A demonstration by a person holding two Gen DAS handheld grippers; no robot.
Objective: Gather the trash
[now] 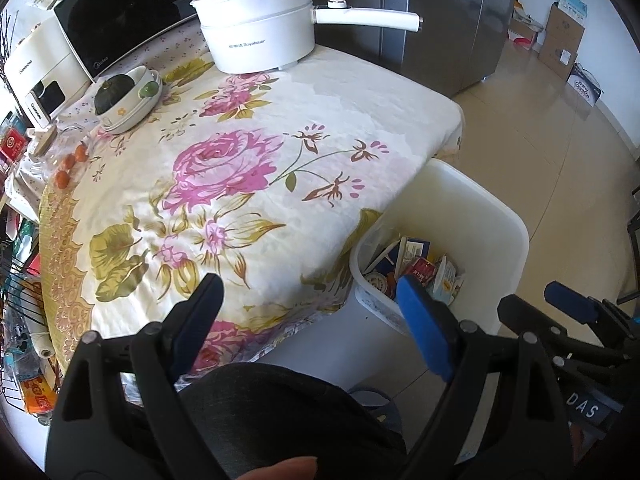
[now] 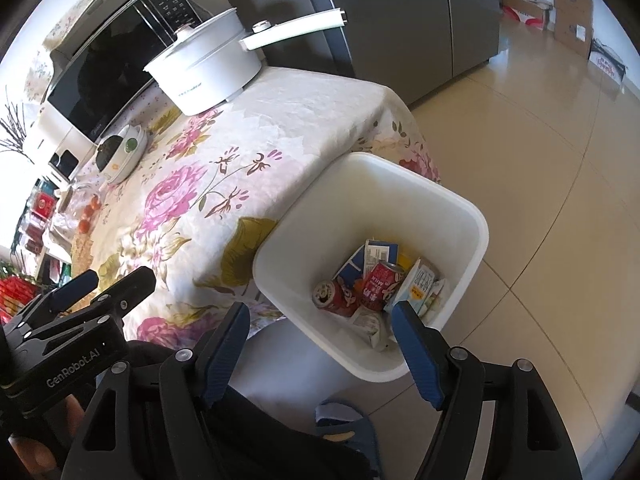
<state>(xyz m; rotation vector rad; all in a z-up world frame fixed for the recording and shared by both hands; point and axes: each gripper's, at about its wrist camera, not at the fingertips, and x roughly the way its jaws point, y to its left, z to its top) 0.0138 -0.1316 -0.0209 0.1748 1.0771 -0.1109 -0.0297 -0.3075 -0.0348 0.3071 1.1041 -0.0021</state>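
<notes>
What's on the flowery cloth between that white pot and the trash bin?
Nothing: in both wrist views the flowered tablecloth is bare between the white pot and the white bin. The dish with the squash sits off to the side.

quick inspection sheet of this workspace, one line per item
surface: table with floral cloth, middle bare
job's things: white bin on the floor at the table corner, holding red cans, cartons and wrappers
clutter: white pot, microwave, bowl with squash, small oranges along the far and left edges
grippers: left gripper open, empty; right gripper open, empty, above the bin
cables: nothing seen
surroundings: fridge, tiled floor, cardboard boxes by the wall
</notes>
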